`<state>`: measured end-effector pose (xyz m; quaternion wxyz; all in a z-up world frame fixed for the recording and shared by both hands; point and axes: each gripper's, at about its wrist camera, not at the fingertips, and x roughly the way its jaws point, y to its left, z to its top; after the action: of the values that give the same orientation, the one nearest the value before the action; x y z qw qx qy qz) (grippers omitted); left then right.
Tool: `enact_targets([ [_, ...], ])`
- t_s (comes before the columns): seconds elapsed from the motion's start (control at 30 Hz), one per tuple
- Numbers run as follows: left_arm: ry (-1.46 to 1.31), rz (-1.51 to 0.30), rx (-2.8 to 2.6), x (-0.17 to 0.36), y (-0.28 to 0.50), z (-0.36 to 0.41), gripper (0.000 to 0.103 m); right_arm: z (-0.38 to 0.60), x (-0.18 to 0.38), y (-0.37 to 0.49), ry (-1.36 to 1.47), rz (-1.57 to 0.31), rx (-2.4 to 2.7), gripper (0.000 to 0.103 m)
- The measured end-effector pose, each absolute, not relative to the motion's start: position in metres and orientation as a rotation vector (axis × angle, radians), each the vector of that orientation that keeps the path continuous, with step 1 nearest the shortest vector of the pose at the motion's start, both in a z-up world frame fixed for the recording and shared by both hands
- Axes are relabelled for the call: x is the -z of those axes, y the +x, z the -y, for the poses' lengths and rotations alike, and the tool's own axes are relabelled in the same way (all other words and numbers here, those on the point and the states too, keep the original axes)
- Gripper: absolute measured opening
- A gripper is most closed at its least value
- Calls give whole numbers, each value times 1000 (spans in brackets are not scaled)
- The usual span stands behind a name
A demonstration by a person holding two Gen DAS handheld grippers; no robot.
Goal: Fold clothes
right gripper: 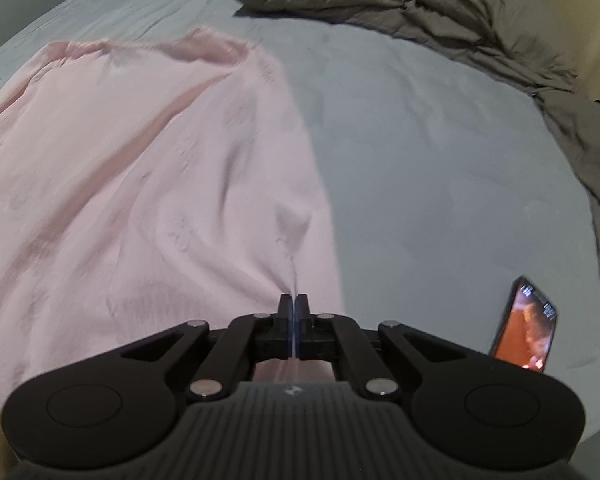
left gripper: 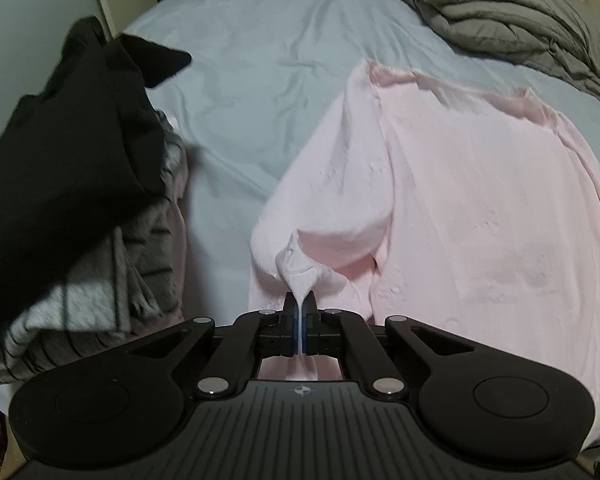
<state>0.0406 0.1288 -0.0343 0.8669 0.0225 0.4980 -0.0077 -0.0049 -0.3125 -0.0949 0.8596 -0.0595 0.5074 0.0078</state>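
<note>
Pink garment (left gripper: 460, 208), spread on the bed (left gripper: 260, 60) by its near edge, left gripper (left gripper: 300, 300) and right gripper (right gripper: 294, 300) each pinching a thin tuft of hem: uneven pulling could slip cloth free or skew it.

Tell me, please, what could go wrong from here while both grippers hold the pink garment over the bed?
1. The left gripper pinches only a thin tuft of the pink garment; a tug might pull it free.
2. The phone lies on the sheet near the right gripper; a sweeping fold could knock it.
3. The pile of dark and striped clothes sits close beside the garment's left edge, so spreading it could snag or topple the pile.
</note>
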Motion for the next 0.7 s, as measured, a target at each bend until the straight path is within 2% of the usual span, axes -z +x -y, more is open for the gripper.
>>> enact_targets([
  [0.37, 20, -926, -43, 4, 49, -137, 0, 315, 88, 15, -193, -1036, 31, 1],
  [0.7, -24, -869, -76, -14, 66, -146, 0, 358, 55, 54, -210, -955, 176, 1],
])
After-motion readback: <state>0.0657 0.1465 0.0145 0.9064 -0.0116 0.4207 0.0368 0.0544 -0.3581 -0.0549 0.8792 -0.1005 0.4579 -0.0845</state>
